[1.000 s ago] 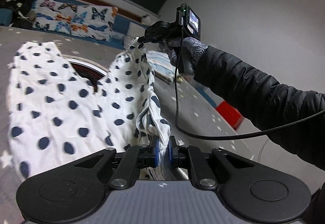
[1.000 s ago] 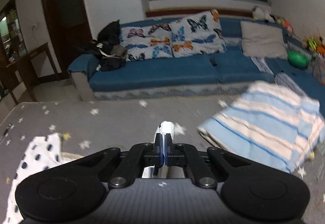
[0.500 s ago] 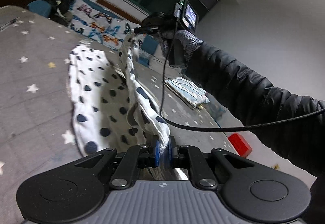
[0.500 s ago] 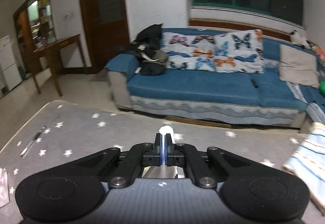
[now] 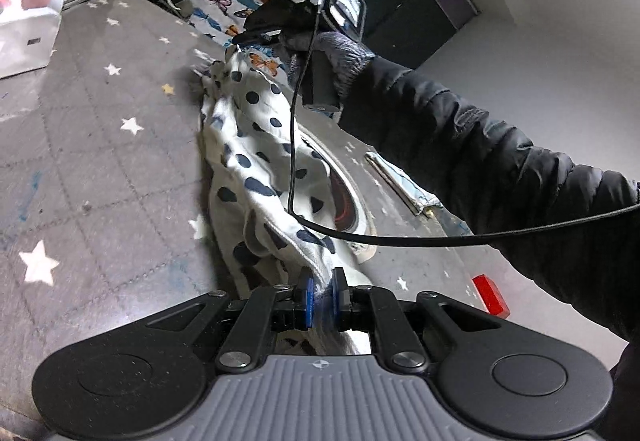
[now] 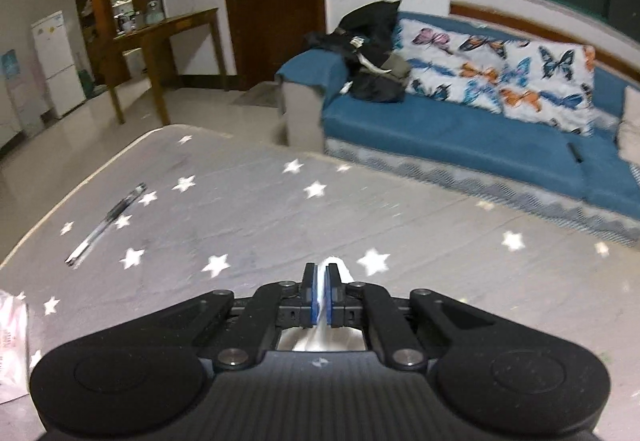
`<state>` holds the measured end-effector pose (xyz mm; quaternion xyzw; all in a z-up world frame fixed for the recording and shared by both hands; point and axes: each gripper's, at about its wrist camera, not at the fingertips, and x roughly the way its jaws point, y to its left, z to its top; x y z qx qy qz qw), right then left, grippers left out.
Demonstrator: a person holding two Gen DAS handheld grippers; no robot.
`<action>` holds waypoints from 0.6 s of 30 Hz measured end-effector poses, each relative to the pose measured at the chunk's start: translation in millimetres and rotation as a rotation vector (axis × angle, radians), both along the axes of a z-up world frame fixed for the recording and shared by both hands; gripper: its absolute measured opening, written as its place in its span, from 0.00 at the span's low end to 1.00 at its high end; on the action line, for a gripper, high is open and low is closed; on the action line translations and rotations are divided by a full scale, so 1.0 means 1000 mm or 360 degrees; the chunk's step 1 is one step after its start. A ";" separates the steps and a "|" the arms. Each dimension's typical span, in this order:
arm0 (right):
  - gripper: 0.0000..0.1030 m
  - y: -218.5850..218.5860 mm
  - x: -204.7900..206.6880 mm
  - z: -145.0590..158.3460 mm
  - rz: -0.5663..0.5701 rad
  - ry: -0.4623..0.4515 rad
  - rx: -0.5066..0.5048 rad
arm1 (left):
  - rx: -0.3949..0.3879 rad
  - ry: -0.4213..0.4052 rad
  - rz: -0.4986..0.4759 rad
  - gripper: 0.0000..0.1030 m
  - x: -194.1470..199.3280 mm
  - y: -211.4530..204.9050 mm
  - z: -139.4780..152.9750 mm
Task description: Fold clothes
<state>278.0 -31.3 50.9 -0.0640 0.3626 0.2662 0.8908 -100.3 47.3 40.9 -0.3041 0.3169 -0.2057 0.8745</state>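
Note:
A white garment with dark blue dots point(image 5: 256, 161) hangs stretched between my two grippers above the grey star-patterned surface point(image 5: 100, 169). My left gripper point(image 5: 321, 293) is shut on its near corner. My right gripper point(image 5: 248, 38), seen in the left wrist view at the far end, is shut on the other corner. In the right wrist view the right gripper point(image 6: 320, 283) pinches a thin white edge of the garment point(image 6: 335, 265); the rest of the cloth is hidden below it.
A folded blue-striped cloth point(image 5: 404, 181) lies on the surface to the right. A pen point(image 6: 106, 225) and a white packet point(image 5: 24, 29) lie at the left. A red block point(image 5: 490, 295) sits right. A blue sofa point(image 6: 460, 129) with butterfly cushions stands beyond.
Both grippers have swung left with the garment held between them. The cloth is now gathered into a narrower hanging band, and the striped cloth has left the right wrist view.

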 end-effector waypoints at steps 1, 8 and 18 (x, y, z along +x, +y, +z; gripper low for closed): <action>0.06 -0.001 -0.001 0.001 0.0012 0.0008 0.0014 | 0.0001 0.0007 0.0006 0.09 0.000 0.001 -0.001; 0.08 -0.024 -0.005 0.019 0.0047 -0.0017 -0.0028 | 0.0030 0.0010 -0.0016 0.11 0.001 -0.002 -0.001; 0.19 -0.096 -0.033 0.029 0.0068 -0.0004 -0.0171 | 0.0038 0.0054 0.0013 0.18 0.003 -0.004 -0.001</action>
